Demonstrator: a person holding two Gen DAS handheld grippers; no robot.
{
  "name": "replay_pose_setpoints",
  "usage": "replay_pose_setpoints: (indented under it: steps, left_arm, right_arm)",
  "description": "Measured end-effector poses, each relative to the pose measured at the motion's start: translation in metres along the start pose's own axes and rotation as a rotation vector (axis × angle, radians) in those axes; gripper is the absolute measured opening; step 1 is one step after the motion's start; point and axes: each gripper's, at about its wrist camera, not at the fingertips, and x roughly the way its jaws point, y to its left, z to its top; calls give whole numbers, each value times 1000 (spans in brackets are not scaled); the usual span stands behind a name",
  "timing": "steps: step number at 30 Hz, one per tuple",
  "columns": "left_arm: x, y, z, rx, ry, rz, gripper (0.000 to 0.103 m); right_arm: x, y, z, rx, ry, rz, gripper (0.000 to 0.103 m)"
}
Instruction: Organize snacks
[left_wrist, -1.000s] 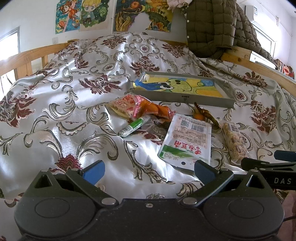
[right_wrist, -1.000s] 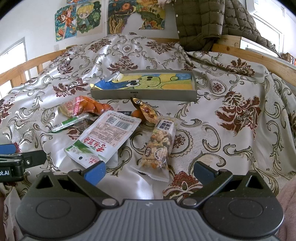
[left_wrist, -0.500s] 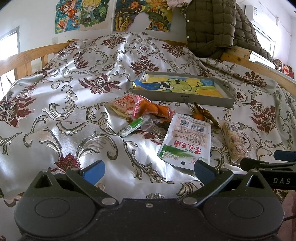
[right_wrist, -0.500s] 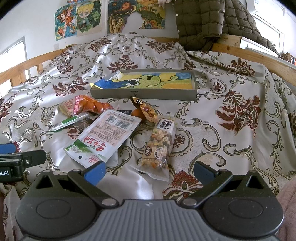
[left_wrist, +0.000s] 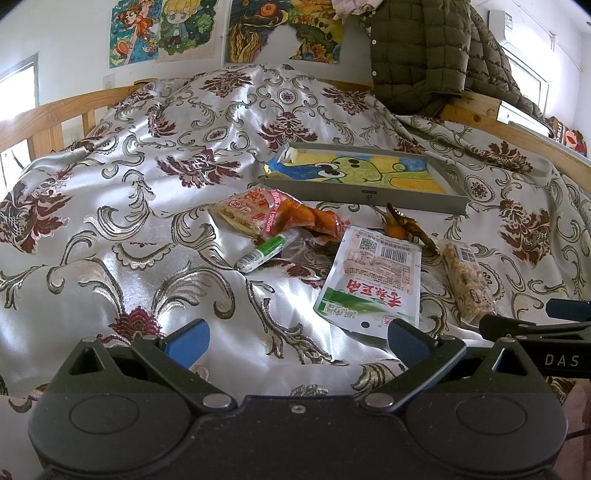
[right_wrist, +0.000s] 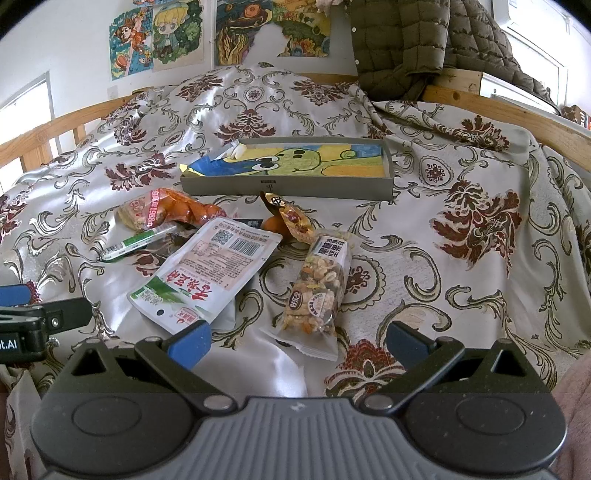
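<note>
Several snacks lie on a floral bedspread: a white and green pouch (left_wrist: 371, 280) (right_wrist: 207, 273), a clear bag of mixed nuts (right_wrist: 317, 291) (left_wrist: 467, 280), an orange packet (left_wrist: 273, 216) (right_wrist: 166, 214), a green and white stick (left_wrist: 267, 251) (right_wrist: 136, 243) and a small orange wrapped snack (right_wrist: 286, 219) (left_wrist: 404, 227). A grey tray (left_wrist: 365, 195) (right_wrist: 288, 186) with a cartoon picture inside lies behind them. My left gripper (left_wrist: 295, 339) is open and empty, short of the pouch. My right gripper (right_wrist: 297, 339) is open and empty, just short of the nut bag.
A wooden bed rail (left_wrist: 55, 110) (right_wrist: 517, 114) runs around the bed. An olive puffer jacket (left_wrist: 424, 55) (right_wrist: 399, 44) hangs at the back right. Posters (left_wrist: 162, 29) are on the wall. The bedspread (right_wrist: 480, 221) lies in folds.
The right gripper has edged slightly forward toward the nut bag. The left gripper has barely moved. Both stay open.
</note>
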Motion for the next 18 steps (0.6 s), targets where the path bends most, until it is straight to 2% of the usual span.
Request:
replay_pose_setpoints:
  steps: [10, 18]
  left_arm:
    - [-4, 0, 1, -4, -20, 1, 102]
    - [-5, -3, 5, 12, -89, 9, 102]
  right_arm:
    - [1, 1, -6, -8, -8, 0, 103]
    - [-3, -5, 2, 32, -17, 14, 103]
